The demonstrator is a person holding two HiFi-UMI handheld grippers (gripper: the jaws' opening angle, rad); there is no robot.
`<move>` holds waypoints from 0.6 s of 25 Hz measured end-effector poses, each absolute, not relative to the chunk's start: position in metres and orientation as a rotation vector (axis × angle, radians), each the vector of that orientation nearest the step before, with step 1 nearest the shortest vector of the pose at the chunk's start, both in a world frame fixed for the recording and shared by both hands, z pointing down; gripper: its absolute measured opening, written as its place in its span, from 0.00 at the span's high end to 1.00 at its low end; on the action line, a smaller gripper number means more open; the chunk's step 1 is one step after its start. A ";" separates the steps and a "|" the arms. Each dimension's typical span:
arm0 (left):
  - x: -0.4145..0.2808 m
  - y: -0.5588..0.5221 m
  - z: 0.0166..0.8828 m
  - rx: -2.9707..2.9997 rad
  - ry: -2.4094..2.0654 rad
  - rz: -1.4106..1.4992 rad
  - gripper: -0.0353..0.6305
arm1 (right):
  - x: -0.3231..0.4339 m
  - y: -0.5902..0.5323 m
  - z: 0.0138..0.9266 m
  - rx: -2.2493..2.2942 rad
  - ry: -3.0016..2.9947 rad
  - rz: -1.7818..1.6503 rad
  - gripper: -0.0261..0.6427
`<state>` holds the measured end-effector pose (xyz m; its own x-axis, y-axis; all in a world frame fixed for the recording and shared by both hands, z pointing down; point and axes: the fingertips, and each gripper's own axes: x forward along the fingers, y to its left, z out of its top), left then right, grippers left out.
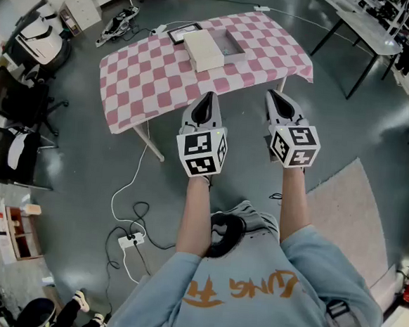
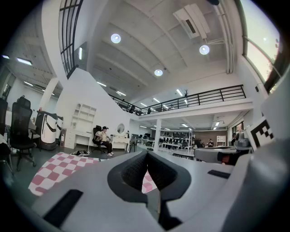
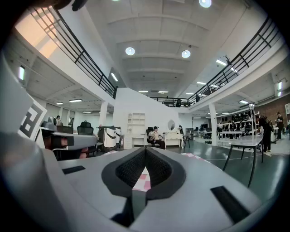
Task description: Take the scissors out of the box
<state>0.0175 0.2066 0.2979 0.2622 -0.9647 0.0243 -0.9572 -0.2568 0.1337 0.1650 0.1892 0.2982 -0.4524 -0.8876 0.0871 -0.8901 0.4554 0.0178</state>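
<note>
The bench [image 1: 147, 84], under a pink-and-white checked cloth, stands ahead of me. Toward its far side lies the white box [image 1: 203, 50], with a grey tray [image 1: 236, 49] just beside it on the right; I cannot make out the scissors from here. I hold my left tool [image 1: 207, 99] and right tool [image 1: 280, 100] level, side by side, each with its jaws closed together on nothing.

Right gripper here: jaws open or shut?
Shut: the right gripper shows its pad tips meeting in its own view, with nothing between them.
</note>
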 end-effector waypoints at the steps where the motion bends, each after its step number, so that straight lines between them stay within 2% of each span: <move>1: 0.016 0.206 0.297 2.407 -1.835 -0.089 0.92 | 0.164 0.189 0.297 1.599 -2.608 0.046 0.97; 8: -0.013 0.202 0.296 2.360 -1.868 -0.120 0.92 | 0.154 0.186 0.292 1.606 -2.616 0.031 0.97; 15: -0.008 0.196 0.288 2.405 -1.853 -0.120 0.92 | 0.155 0.176 0.288 1.638 -2.618 0.053 0.97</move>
<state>-0.0084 0.1958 0.2875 0.2551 -0.9669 0.0002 -0.9587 -0.2530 0.1298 0.1549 0.1764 0.2883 -0.4363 -0.8976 0.0633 -0.8994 0.4371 -0.0010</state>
